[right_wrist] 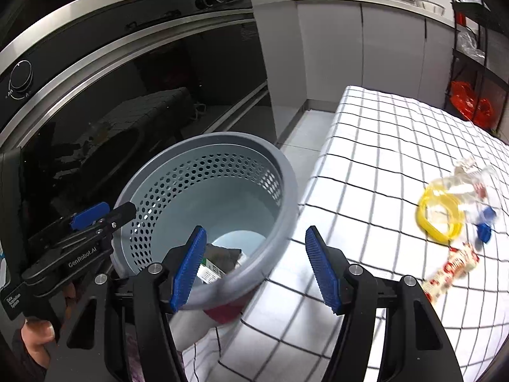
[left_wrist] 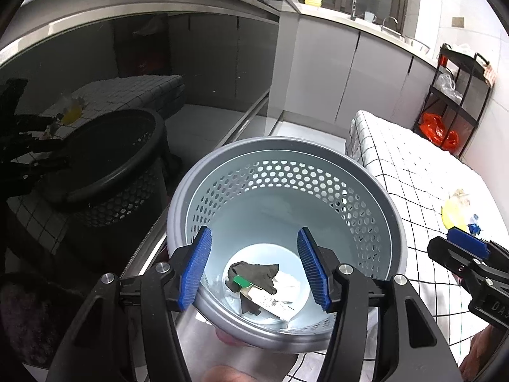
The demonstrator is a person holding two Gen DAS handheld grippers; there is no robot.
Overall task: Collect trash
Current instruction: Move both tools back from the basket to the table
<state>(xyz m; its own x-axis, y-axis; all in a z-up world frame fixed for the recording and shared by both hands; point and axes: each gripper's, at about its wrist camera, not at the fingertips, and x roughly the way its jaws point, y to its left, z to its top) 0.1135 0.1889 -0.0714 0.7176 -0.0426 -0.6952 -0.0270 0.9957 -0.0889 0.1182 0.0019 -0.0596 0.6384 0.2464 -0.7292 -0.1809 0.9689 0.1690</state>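
A grey perforated waste basket (left_wrist: 286, 141) stands beside the checked table. At its bottom lie a crumpled black piece (left_wrist: 257, 275) and a white labelled paper (left_wrist: 273, 302). My left gripper (left_wrist: 254, 230) hangs open right above the basket's mouth, nothing between its blue pads. My right gripper (right_wrist: 256, 230) is open too, over the basket rim (right_wrist: 203, 140) and the table edge, and holds nothing. On the tablecloth to its right lie a yellow ring with clear plastic (right_wrist: 439, 216), a blue cap (right_wrist: 483, 230) and a red-and-white wrapper (right_wrist: 451, 273).
A dark glass oven door (right_wrist: 133, 102) rises just left of the basket and mirrors it. Grey cabinets (left_wrist: 334, 63) run along the back. A black shelf with an orange bag (left_wrist: 439, 130) stands at the far right. The checked table (right_wrist: 381, 133) fills the right side.
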